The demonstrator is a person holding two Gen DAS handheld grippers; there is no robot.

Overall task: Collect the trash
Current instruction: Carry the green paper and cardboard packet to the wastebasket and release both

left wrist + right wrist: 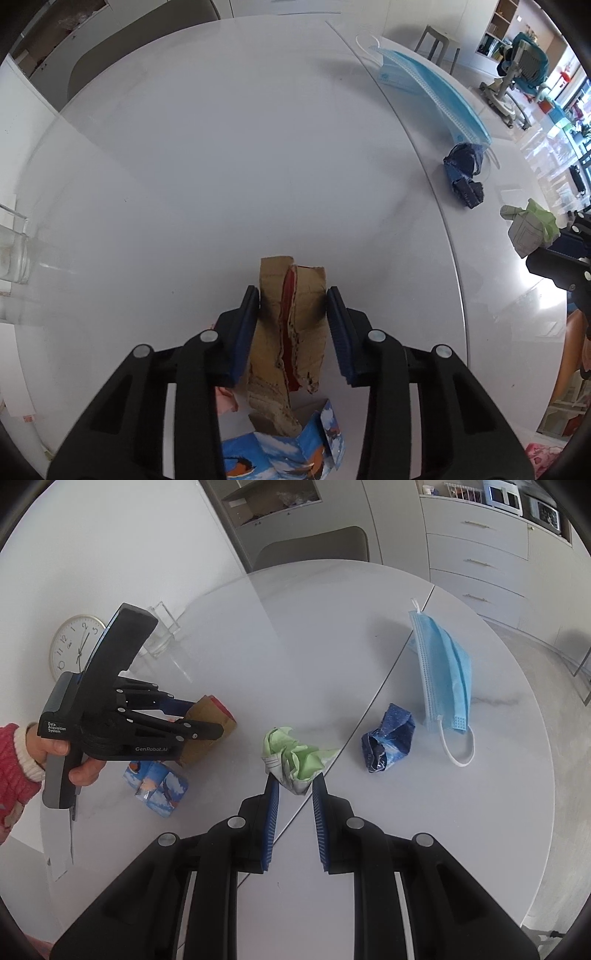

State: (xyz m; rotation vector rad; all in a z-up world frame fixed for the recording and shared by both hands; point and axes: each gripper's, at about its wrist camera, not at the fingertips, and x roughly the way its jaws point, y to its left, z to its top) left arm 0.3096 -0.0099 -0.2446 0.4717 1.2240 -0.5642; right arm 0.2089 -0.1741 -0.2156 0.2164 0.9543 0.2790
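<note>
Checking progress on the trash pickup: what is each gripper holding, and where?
Left gripper pinches the torn cardboard across its sides; right gripper grips the crumpled green paper by its lower white end.

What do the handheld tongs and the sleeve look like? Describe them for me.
Both tongs, the left tongs and the right tongs, are black plastic with silver rivets and ribbed blue pads. The left body carries white lettering, "GenRobot.AI" and "Data Acquisition System", above a grey handle. The sleeve is pink-red knit with a pale cuff.
</note>
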